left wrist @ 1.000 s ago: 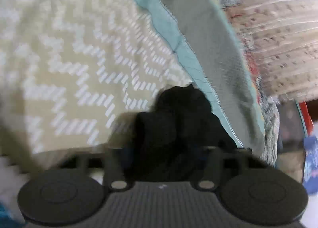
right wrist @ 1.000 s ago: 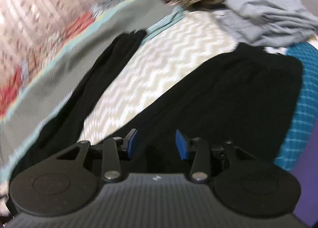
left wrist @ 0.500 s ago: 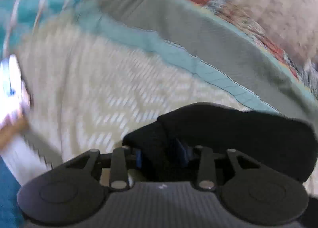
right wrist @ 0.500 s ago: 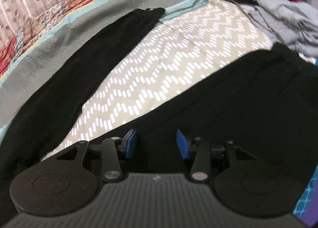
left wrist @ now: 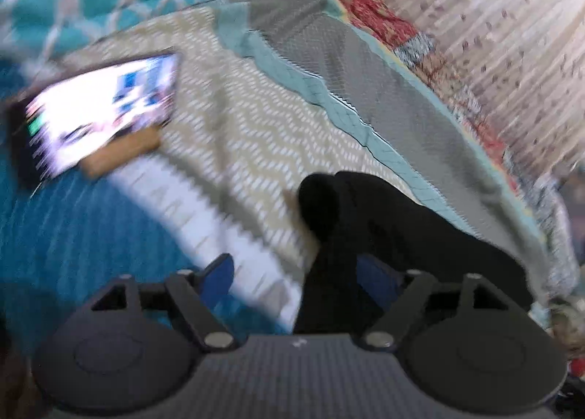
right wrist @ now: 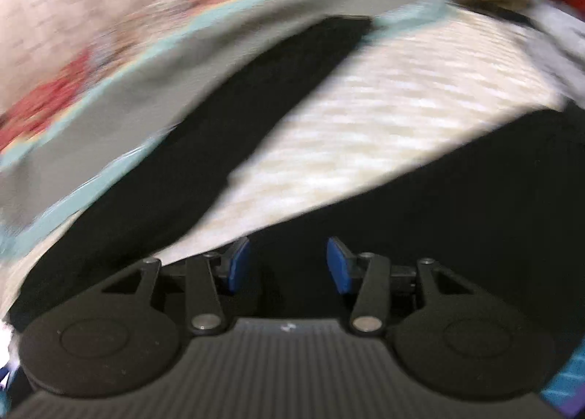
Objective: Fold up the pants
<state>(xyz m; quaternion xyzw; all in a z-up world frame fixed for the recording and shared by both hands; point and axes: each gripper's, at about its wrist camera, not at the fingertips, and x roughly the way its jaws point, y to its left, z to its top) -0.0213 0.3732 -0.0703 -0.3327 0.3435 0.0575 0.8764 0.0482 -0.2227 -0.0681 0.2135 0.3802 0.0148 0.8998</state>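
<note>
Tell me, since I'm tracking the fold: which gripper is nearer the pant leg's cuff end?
Left. The left gripper, jaws opening, has the cuff end just ahead; the right gripper sits over the pants' wide part, far from that cuff.

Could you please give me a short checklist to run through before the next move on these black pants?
1. Left tool letting go: ok. Its jaws are opening; the black pants hang between them, no pad visibly pressing.
2. Cloth clear of the left tool: not ok. The leg end drapes beside its right pad.
3. Right tool empty: ok. Its jaws stand apart above the pants, gripping nothing.
4. Legs laid together: not ok. In the right wrist view the two legs spread apart, with zigzag blanket between them.
5. Lit phone clear of the fold: ok. It lies away from the pants.
6. Cloth smooth: cannot tell, too blurred.
</note>
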